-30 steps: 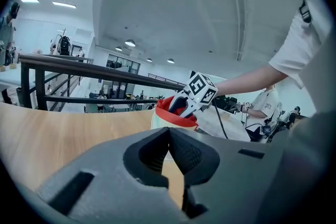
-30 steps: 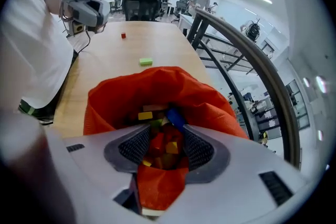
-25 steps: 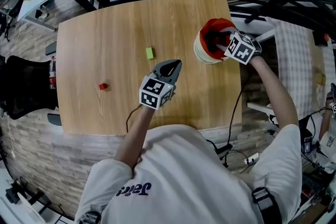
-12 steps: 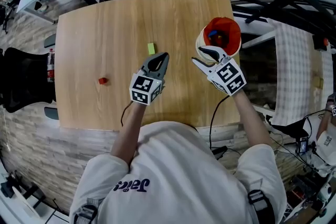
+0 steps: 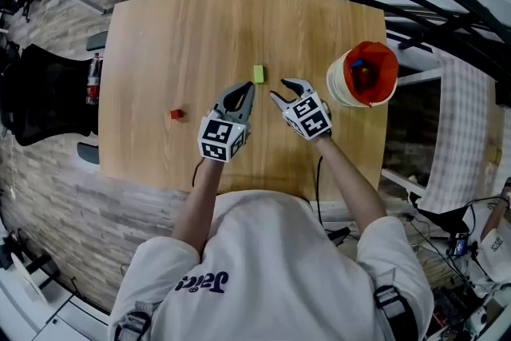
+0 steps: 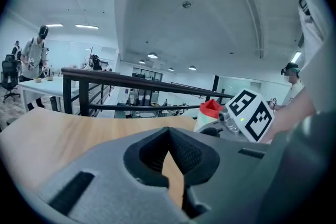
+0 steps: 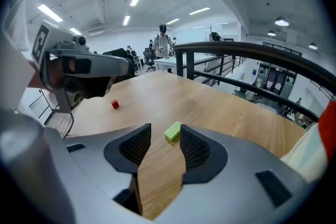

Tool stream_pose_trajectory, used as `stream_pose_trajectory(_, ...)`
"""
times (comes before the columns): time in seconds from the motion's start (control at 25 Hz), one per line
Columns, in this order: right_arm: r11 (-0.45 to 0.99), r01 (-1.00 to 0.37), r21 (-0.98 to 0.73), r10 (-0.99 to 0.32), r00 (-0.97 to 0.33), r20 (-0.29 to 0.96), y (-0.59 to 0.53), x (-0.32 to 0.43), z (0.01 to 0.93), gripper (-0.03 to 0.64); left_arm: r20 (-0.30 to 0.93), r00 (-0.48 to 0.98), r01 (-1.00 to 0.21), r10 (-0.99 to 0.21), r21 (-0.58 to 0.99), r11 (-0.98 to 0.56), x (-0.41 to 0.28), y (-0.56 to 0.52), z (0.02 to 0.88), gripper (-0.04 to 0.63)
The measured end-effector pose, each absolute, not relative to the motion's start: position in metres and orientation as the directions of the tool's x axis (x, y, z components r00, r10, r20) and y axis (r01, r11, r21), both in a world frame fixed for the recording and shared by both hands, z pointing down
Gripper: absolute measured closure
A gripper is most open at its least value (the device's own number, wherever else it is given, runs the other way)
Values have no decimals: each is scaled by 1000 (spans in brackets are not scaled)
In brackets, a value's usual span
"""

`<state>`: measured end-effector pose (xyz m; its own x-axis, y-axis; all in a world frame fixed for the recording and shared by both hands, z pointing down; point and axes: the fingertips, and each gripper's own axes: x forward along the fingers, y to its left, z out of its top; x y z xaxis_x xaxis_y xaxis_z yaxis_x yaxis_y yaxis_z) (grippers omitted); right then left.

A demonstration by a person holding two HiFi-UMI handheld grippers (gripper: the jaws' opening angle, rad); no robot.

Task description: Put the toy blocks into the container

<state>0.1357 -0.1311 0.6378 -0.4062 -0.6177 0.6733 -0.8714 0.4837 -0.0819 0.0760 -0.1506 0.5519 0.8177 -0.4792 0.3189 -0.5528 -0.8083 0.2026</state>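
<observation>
Leaning over the wooden surface point(image 5: 160, 36), the person holds both tools low and side by side near its front half. The right gripper point(image 5: 284, 89) has its jaws spread apart with nothing between the pads, and it points at the green block point(image 5: 259, 73), which lies flat on the wood just beyond the fingertips. In the right gripper view that green block point(image 7: 172, 132) shows in the gap ahead of the right gripper point(image 7: 164, 131), close to the right-hand tip but not clasped. The left gripper point(image 5: 246, 88) sits just beside it, its jaws drawn together at the tips and empty; the left gripper view shows the left gripper point(image 6: 169, 131) closed, with only bare wood behind the slit. A small red block point(image 5: 176, 114) rests alone well off to the left, apart from both tools, and it shows as a red speck point(image 7: 115, 104) in the right gripper view. The container point(image 5: 339, 84), a white tub with a red lining, stands at the right edge of the surface, well apart from the green block, and small coloured pieces, one blue, lie inside it.
</observation>
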Motion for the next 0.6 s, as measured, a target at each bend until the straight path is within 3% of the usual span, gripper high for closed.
stream_pose_trajectory(0.28,296,-937,-185,-627,-336,702,-170,119,702,439,358,756,-639,-548,219,-738,42,-165,571,592)
stream_pose_trajectory(0.6,51,-975,-215,-612,-201,765,-191,114,750,425,389,750,-644,-535,241,-726,28,-177,584,591)
